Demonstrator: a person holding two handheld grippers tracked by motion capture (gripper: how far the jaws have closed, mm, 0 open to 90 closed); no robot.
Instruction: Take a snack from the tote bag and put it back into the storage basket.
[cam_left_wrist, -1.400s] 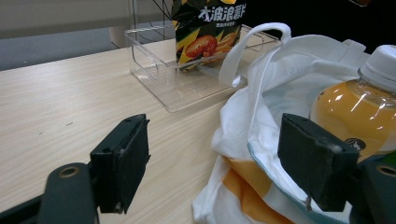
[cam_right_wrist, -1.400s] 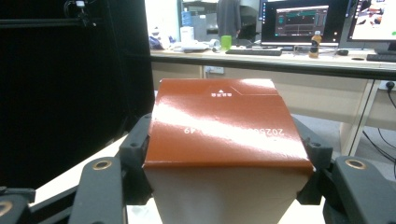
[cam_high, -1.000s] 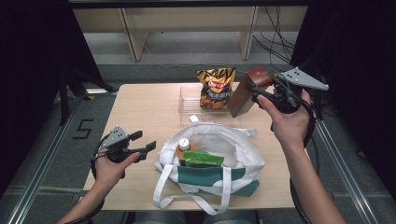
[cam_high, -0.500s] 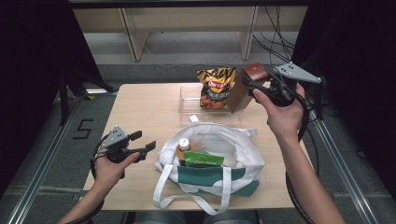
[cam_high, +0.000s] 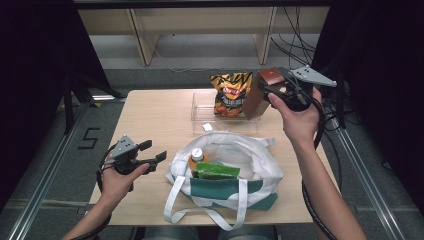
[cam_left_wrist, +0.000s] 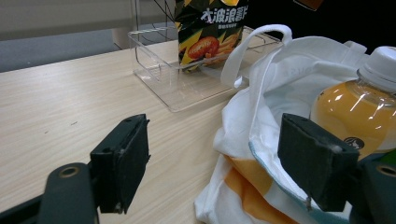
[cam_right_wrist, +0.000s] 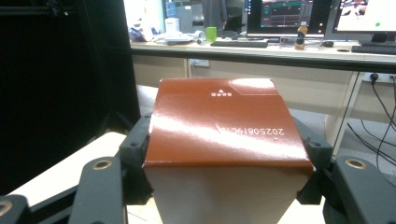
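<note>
Brown box clamped between the jaws of the right gripper, held tilted above the clear tray beside the chip bag, long axis leaning, brown end uppermost, left gripper spread, nothing held, beside the tote bag

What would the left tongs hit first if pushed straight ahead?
Most likely the tote bag: its cloth edge lies just past the open left tongs, with the juice bottle inside it behind the right-hand jaw. Depth is hard to judge.
</note>
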